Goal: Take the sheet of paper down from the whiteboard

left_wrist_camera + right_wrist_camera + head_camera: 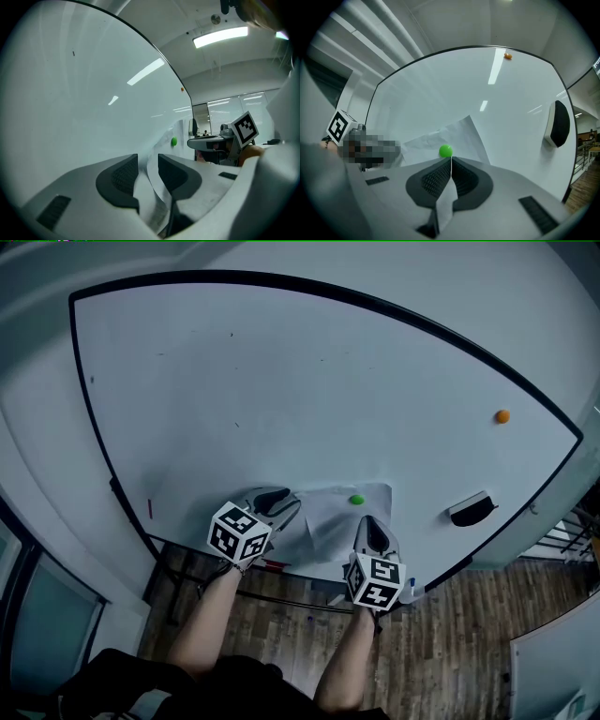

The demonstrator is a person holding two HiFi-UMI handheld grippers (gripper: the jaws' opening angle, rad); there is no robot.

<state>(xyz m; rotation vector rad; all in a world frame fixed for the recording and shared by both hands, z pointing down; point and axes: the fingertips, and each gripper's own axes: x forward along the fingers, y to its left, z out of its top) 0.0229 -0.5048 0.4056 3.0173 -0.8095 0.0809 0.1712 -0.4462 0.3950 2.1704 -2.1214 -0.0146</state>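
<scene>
The sheet of paper hangs crumpled low on the whiteboard, with a green magnet on its upper part. My right gripper is at the sheet's lower right. In the right gripper view this gripper is shut on a fold of the paper, just below the green magnet. My left gripper is at the sheet's left edge. In the left gripper view its jaws stand a little apart, with the paper's edge loose between them and the magnet beyond.
An orange magnet sits far right on the board, and a black eraser sticks to it right of the paper. The board's dark lower frame runs just under my grippers. Below is wooden floor.
</scene>
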